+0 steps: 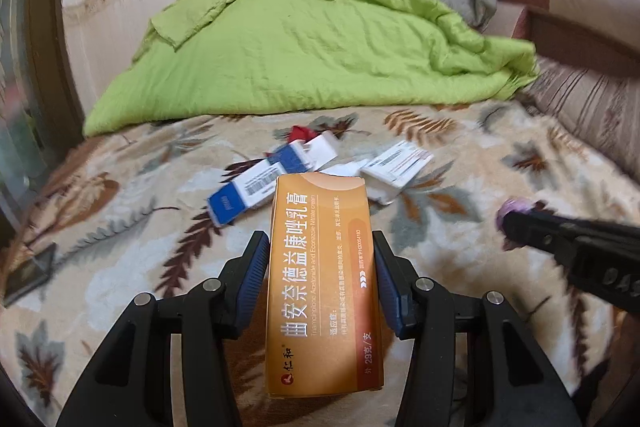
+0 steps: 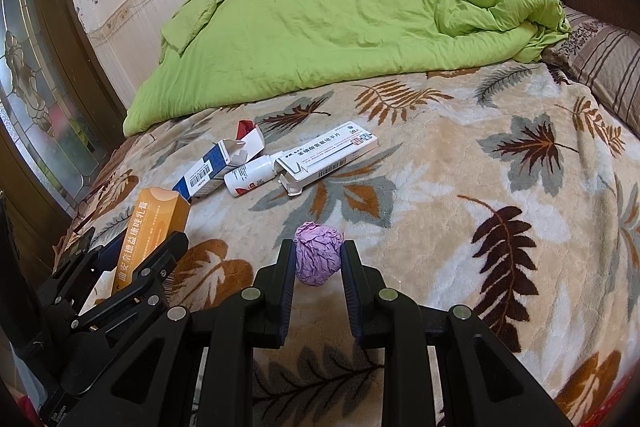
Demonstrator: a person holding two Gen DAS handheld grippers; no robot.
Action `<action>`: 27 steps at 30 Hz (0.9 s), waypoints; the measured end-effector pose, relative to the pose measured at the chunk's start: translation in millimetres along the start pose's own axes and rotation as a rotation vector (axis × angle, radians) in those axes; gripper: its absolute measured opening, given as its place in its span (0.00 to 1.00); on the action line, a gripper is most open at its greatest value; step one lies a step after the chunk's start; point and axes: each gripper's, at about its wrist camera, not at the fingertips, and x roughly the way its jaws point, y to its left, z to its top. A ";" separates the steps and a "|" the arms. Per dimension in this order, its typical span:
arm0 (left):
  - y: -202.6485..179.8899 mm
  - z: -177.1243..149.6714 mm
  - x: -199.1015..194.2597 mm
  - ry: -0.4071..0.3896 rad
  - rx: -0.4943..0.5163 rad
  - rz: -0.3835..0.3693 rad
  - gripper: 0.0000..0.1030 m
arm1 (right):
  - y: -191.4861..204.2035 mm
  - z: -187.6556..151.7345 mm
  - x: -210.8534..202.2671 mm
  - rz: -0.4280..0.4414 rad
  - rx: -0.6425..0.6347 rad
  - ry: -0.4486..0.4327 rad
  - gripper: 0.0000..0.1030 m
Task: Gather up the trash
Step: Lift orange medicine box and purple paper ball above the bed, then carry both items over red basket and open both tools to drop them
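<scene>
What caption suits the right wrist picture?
Right gripper clamps a crumpled purple paper ball above a leaf-patterned blanket.

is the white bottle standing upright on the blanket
No, the white bottle lies on its side on the leaf-print blanket, between the blue and white box and the long white box.

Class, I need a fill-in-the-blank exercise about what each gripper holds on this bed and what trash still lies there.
1. The left gripper holds an ____ carton.
2. The right gripper is shut on a crumpled ____ paper ball.
3. A white ____ lies between the boxes on the leaf-patterned blanket.
4. The folded quilt behind them is ____.

Missing words: orange; purple; bottle; green
</scene>
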 end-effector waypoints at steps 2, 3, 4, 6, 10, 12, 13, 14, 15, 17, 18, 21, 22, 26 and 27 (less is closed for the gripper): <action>5.5 2.2 -4.7 -0.011 -0.046 -0.095 0.48 | -0.6 -0.1 -1.4 0.003 0.008 -0.003 0.24; 7.6 3.0 -6.4 -0.015 -0.064 -0.130 0.48 | -1.9 0.2 -3.0 0.006 0.016 -0.006 0.24; 8.8 2.6 -9.1 -0.022 -0.074 -0.151 0.48 | -3.8 0.4 -5.4 0.009 0.027 -0.010 0.24; 7.7 2.4 -11.9 -0.028 -0.071 -0.172 0.48 | -7.8 1.1 -13.0 0.020 0.050 -0.022 0.24; -0.4 1.3 -16.9 -0.013 -0.051 -0.244 0.48 | -17.7 -0.8 -35.4 0.031 0.085 -0.061 0.24; -7.5 2.1 -22.6 -0.010 -0.045 -0.276 0.48 | -27.7 -6.7 -47.8 0.046 0.118 -0.059 0.24; -13.5 2.2 -27.2 -0.003 -0.044 -0.306 0.48 | -34.0 -9.1 -53.5 0.058 0.135 -0.054 0.24; -19.3 3.8 -29.9 0.004 -0.040 -0.331 0.48 | -41.6 -12.4 -61.1 0.070 0.155 -0.049 0.24; -27.4 4.5 -34.4 0.007 -0.032 -0.358 0.48 | -51.4 -17.6 -73.7 0.070 0.175 -0.047 0.24; -47.9 5.9 -45.4 0.008 0.004 -0.407 0.48 | -70.6 -25.2 -98.5 0.059 0.199 -0.055 0.24; -59.7 6.6 -51.1 0.012 0.022 -0.441 0.48 | -81.3 -29.7 -113.7 0.046 0.209 -0.065 0.24; -93.2 8.3 -65.5 0.025 0.069 -0.520 0.48 | -110.3 -44.6 -155.0 -0.013 0.242 -0.104 0.24; -108.7 8.8 -71.7 0.035 0.094 -0.555 0.48 | -122.0 -50.4 -170.7 -0.047 0.258 -0.117 0.24; -162.7 8.6 -91.8 0.072 0.169 -0.664 0.48 | -163.2 -71.9 -220.0 -0.144 0.334 -0.136 0.24; -178.0 8.5 -97.5 0.081 0.190 -0.699 0.48 | -172.1 -78.3 -230.9 -0.165 0.354 -0.136 0.24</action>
